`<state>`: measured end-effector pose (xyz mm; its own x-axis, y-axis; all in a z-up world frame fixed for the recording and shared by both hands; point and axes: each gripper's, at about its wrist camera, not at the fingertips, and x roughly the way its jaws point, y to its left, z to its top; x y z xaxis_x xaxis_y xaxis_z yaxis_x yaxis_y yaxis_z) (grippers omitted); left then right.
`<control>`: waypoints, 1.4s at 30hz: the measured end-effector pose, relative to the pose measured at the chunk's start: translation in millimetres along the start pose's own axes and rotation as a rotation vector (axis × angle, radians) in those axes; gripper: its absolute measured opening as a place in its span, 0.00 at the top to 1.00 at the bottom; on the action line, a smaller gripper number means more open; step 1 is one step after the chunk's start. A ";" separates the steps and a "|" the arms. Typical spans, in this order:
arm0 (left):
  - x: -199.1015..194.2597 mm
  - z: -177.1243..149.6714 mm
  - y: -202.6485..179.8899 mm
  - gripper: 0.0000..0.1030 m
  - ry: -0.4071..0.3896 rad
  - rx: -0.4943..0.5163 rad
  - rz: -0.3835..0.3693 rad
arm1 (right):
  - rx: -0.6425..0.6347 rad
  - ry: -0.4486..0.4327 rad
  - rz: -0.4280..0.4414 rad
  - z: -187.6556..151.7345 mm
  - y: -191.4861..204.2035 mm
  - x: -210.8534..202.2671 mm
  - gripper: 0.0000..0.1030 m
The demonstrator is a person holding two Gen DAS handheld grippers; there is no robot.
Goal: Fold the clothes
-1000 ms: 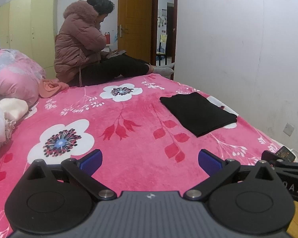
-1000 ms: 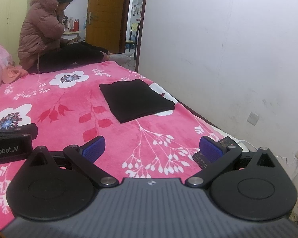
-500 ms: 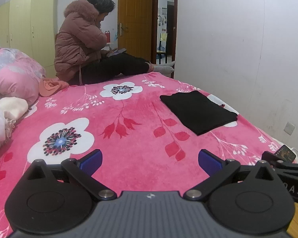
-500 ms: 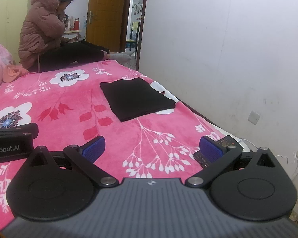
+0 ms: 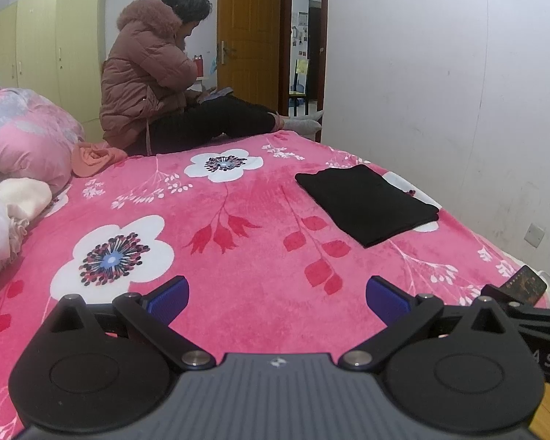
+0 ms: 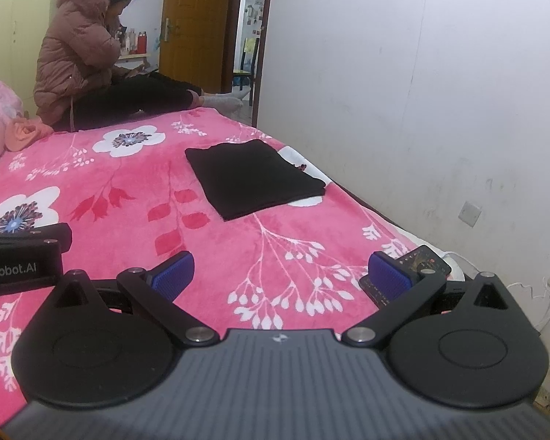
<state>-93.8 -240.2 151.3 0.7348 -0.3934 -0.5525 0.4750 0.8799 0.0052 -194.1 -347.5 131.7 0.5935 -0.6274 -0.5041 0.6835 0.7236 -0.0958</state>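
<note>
A black garment [image 5: 366, 201] [image 6: 255, 178] lies folded into a flat rectangle on the pink flowered blanket [image 5: 238, 256] [image 6: 128, 198], toward the bed's right side. My left gripper [image 5: 277, 295] hovers low over the near end of the bed, open, with nothing between its blue pads [image 5: 168, 293]. My right gripper [image 6: 280, 273] sits just to its right, also open and empty, well short of the garment. The left tool's black body [image 6: 22, 256] shows at the left edge of the right wrist view.
A person in a pink puffy coat [image 5: 150, 77] sits at the far end of the bed. Pink bedding [image 5: 22, 135] and pale clothes [image 5: 7, 212] pile at the left. A phone [image 6: 407, 271] lies at the bed's near right corner, beside the white wall [image 5: 440, 91].
Both grippers stay open and almost still; the views have drifted only slightly. The folded black garment has not moved.
</note>
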 end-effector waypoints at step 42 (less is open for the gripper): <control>-3.4 -51.3 -9.1 0.00 0.076 0.028 0.047 | -0.004 0.076 0.022 -48.2 -3.9 1.5 0.01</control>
<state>-125.5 -233.3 110.4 0.7181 -0.3300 -0.6128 0.4552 0.8887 0.0550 -216.4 -337.4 90.0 0.5742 -0.5879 -0.5698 0.6692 0.7380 -0.0871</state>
